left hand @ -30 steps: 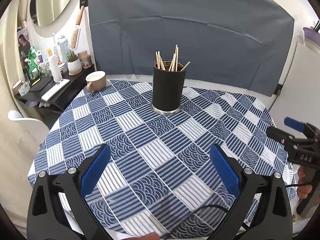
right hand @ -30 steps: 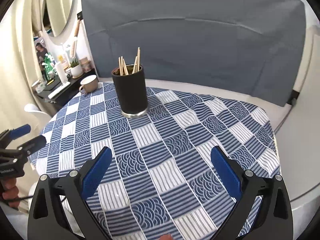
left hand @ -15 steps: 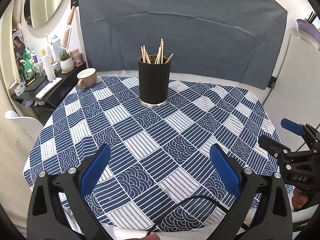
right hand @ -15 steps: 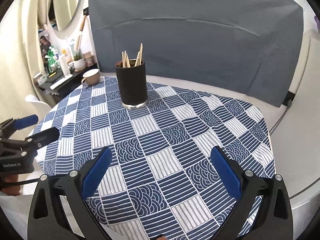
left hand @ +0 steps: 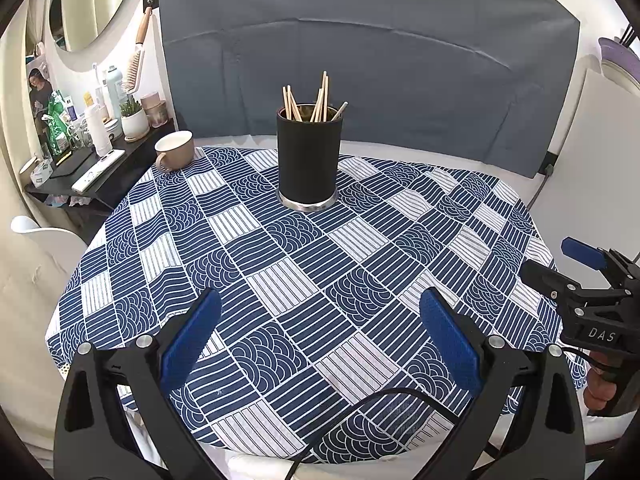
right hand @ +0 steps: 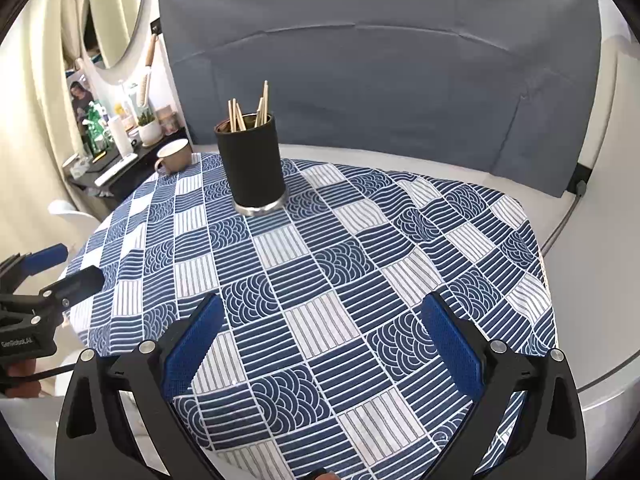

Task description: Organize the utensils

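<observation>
A black cylindrical holder (left hand: 308, 160) stands upright at the far side of the round table, with several wooden chopsticks (left hand: 316, 98) standing in it. It also shows in the right wrist view (right hand: 253, 168) with the chopsticks (right hand: 248, 110). My left gripper (left hand: 320, 336) is open and empty, above the table's near edge. My right gripper (right hand: 322, 336) is open and empty, also at the near edge. Each gripper shows at the side of the other's view: the right gripper (left hand: 560, 260) and the left gripper (right hand: 64, 266).
The table has a blue and white patterned cloth (left hand: 304, 280). A beige mug (left hand: 174, 155) sits at its far left edge. A dark side shelf (left hand: 92, 164) with bottles and a plant stands to the left. A grey backrest (left hand: 368, 80) rises behind. A white chair (left hand: 48, 240) is at the left.
Both grippers have pulled back and risen from the table, so more of the cloth and its near edge show. The holder and mug have not moved. Both stay open.
</observation>
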The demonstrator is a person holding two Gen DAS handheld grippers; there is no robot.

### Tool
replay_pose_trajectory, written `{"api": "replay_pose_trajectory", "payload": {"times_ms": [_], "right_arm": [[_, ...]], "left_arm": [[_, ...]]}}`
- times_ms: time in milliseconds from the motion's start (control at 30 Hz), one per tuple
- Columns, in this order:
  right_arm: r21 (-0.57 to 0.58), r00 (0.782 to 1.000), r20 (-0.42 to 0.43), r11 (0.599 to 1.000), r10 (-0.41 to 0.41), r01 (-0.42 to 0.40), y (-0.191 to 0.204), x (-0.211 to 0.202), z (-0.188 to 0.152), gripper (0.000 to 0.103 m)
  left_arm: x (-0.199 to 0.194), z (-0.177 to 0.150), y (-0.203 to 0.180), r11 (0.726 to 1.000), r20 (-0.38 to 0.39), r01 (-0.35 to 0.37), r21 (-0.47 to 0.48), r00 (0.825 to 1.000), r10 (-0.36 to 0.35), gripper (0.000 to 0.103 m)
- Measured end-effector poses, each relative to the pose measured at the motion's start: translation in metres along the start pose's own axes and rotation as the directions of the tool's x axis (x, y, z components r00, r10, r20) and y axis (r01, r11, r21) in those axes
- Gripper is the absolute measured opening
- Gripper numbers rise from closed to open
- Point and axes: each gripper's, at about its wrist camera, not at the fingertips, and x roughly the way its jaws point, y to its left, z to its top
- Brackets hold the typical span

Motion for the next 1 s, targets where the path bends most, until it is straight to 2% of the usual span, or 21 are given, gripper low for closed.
{"api": "replay_pose_trajectory", "payload": {"times_ms": [1000], "right_arm": [[-0.026, 1.0, -0.007, 1.0, -0.013, 0.013, 0.0083, 0.0031, 0.0, 0.095]], "left_arm": [[0.005, 0.0018, 0.0072, 1.0, -0.017, -0.002, -0.018, 1.0, 0.001, 0.097]]}}
